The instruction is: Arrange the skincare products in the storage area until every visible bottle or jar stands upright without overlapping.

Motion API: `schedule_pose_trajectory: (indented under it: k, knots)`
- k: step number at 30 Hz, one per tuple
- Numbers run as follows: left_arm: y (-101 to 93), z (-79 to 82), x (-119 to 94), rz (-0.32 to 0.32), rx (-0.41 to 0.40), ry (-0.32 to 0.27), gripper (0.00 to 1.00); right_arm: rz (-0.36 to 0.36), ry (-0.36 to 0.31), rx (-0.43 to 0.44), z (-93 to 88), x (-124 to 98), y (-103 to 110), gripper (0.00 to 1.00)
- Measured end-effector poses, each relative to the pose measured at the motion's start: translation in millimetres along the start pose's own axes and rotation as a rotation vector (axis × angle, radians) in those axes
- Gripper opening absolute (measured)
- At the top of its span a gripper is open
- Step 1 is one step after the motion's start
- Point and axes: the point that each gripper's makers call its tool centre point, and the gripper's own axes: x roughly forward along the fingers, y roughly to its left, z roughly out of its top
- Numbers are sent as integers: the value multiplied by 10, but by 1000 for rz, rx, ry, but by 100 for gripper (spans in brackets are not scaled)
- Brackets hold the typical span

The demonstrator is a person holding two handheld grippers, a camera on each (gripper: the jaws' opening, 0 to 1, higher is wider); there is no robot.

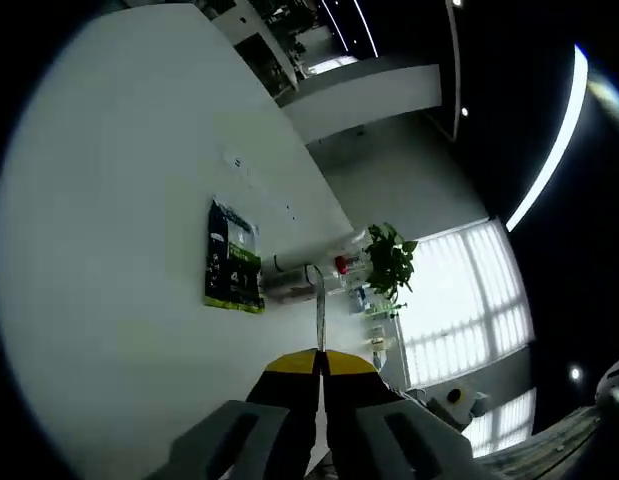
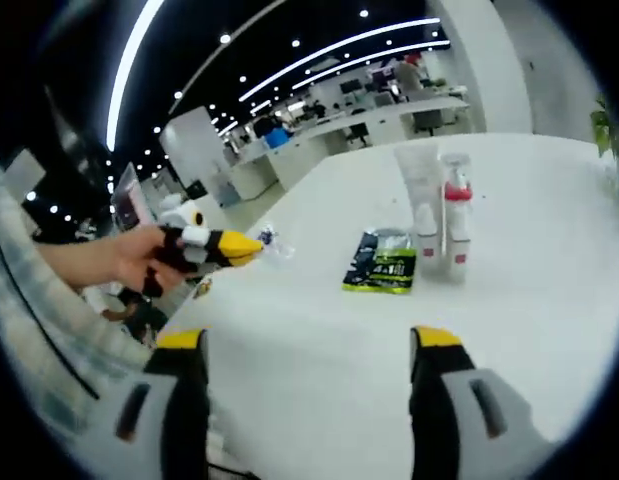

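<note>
Right gripper view shows our left gripper point(image 2: 251, 246) clenched and empty at middle left, our right gripper point(image 2: 311, 350) released below, the sachet point(image 2: 382, 263) lying flat at centre, and the bottles point(image 2: 441, 215) upright right of it, so little remains.

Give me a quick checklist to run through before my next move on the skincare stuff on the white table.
1. Right gripper ready to grasp: ok, fingers wide apart, nothing between them.
2. Left gripper ready to grasp: not ok, fingers pressed together.
3. Bottles upright: ok in the right gripper view, a white tube and pump bottles with red parts stand close together.
4. Bottles overlapping or touching: cannot tell, too small and clustered.
5. Green sachet: not ok if it must stand; it lies flat on the table beside the bottles.
6. Left gripper clear of products: ok, held off to the side by a hand.
</note>
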Motion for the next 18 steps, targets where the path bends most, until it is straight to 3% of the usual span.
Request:
schedule_pose_trajectory:
  k: [7, 18]
  knots:
    - [146, 172, 103, 36, -14, -13, 0, -56, 0, 51, -58, -84, -160, 80]
    - [342, 293, 259, 86, -11, 13, 0, -88, -6, 61, -20, -101, -322, 80]
